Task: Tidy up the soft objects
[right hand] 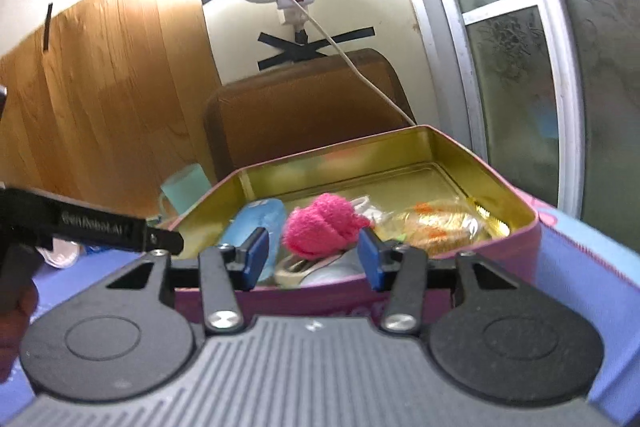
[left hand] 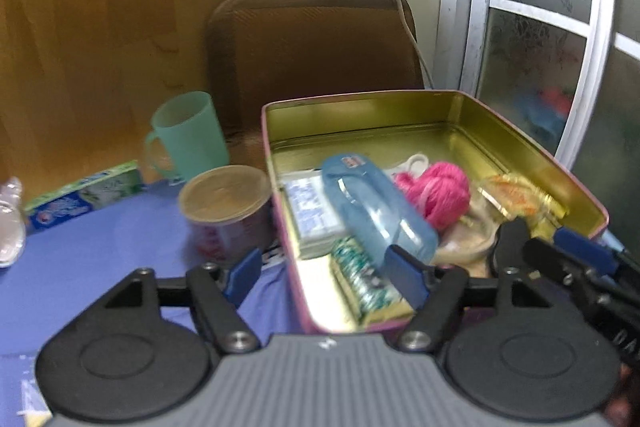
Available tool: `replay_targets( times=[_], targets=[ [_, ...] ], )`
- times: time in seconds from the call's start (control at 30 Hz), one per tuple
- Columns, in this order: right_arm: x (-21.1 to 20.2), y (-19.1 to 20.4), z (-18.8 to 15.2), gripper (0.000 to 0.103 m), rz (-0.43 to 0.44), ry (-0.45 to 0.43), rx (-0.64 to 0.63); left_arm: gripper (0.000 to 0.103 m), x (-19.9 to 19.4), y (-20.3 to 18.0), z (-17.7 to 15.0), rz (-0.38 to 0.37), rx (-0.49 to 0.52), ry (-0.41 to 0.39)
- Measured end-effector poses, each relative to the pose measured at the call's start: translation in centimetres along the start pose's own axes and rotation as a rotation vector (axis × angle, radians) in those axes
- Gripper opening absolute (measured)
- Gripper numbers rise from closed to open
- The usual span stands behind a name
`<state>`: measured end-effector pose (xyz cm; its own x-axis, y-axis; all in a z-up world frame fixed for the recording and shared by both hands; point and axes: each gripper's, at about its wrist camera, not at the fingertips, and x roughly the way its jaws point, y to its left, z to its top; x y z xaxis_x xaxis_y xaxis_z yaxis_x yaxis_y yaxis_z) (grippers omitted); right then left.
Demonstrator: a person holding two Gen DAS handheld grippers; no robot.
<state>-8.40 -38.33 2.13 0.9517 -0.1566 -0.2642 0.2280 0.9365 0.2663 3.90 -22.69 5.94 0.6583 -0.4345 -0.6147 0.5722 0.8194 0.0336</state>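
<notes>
An open pink tin (left hand: pixel 400 97) with a gold inside stands on the blue cloth. In it lie a pink fluffy ball (left hand: pixel 438 193), a light blue pouch (left hand: pixel 376 207), a blue-white packet (left hand: pixel 314 213), a green-white packet (left hand: pixel 364 279) and a gold crinkly wrapper (left hand: pixel 520 199). My left gripper (left hand: pixel 326 277) is open, straddling the tin's near-left wall. My right gripper (right hand: pixel 314 257) is open at the tin's (right hand: pixel 516 251) near wall, just in front of the pink ball (right hand: pixel 320 229). The blue pouch (right hand: pixel 256 219) and gold wrapper (right hand: pixel 440 227) flank the ball.
A round can (left hand: pixel 228 211), a mint green cup (left hand: pixel 188 135) and a toothpaste box (left hand: pixel 84 193) stand left of the tin. A clear bottle (left hand: pixel 10 223) is at the far left. A brown chair back (left hand: pixel 316 47) and a wooden wall are behind. The right gripper's fingers (left hand: pixel 580 251) show at the right.
</notes>
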Motion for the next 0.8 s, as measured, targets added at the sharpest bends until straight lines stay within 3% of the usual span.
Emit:
replay_targets(
  times=[0.5, 0.8],
  targets=[
    [-2.6, 3.4, -1.0, 0.053, 0.075, 0.066, 0.060, 0.080, -4.6, 3.4, -6.2, 0.067, -0.041, 0.023],
    [-3.1, 4.9, -1.0, 0.064, 0.100, 0.082, 0.077, 0.100, -5.7, 4.7, -8.2, 0.091, -0.067, 0.027]
  ],
)
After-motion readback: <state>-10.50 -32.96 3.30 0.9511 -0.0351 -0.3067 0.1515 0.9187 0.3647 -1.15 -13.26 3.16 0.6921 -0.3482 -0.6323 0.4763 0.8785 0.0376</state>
